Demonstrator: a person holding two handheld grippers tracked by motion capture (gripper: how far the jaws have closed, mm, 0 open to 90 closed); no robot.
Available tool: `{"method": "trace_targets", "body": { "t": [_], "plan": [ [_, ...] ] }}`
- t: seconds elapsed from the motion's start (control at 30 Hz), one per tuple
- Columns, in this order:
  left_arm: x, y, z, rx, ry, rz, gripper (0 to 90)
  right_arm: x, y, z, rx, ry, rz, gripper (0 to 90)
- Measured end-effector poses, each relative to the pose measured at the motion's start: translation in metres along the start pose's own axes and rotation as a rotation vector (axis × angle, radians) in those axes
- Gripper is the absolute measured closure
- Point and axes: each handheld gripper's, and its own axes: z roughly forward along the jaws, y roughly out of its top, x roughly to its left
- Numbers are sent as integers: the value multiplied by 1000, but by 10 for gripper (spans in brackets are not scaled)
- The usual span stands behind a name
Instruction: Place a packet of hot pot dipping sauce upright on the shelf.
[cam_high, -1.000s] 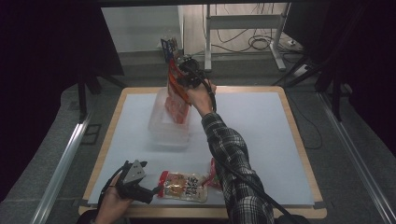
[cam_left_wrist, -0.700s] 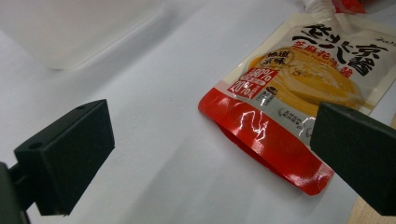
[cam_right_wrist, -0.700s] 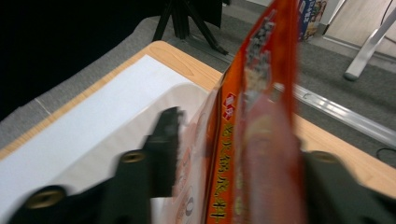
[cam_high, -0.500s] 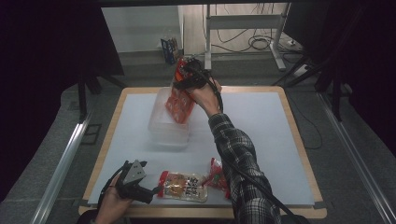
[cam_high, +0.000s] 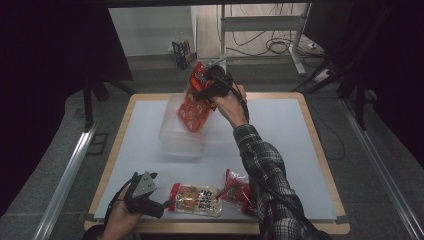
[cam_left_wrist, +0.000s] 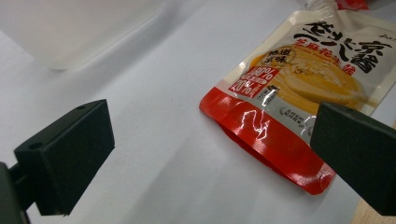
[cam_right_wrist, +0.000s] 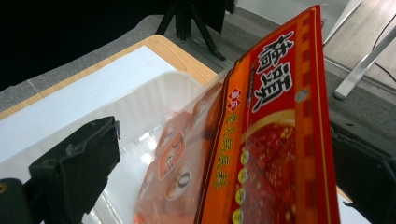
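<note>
A red-orange snack packet (cam_high: 192, 110) leans tilted, its lower end inside a clear plastic container (cam_high: 175, 135) at the table's back left. My right gripper (cam_high: 212, 82) is at the packet's top. Its jaws have just been opening and stand wide. In the right gripper view the packet (cam_right_wrist: 275, 140) stands between the jaws of the right gripper (cam_right_wrist: 219, 154), close to the right one, over the container (cam_right_wrist: 140, 116). My left gripper (cam_high: 161, 205) rests open at the front left, its jaws pointing at a yellow-and-red pouch (cam_high: 197, 200). In the left gripper view the pouch (cam_left_wrist: 299, 79) lies flat ahead of the left gripper (cam_left_wrist: 212, 135).
A small red wrapped packet (cam_high: 235, 190) lies beside the pouch, under the person's right sleeve. The white mat (cam_high: 280, 130) covers the wooden table. The container's wall (cam_left_wrist: 79, 28) shows beyond the left gripper. Dark stands and cables surround the table.
The right gripper's jaws have opened around the packet's top. The right hand has shifted a little rightward, and the packet has tipped from upright to leaning in the container. The left hand has stayed still.
</note>
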Motion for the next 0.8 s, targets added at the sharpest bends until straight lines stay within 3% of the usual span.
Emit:
{"method": "trace_targets", "body": {
  "t": [0.23,0.8],
  "plan": [
    [0,0,0,-3,-3,-5,0,-3,-10,-11,4,0,-4,0],
    [0,0,0,-2,-4,-3,0,5,-37,-34,13,21,-20,0]
  ]
}}
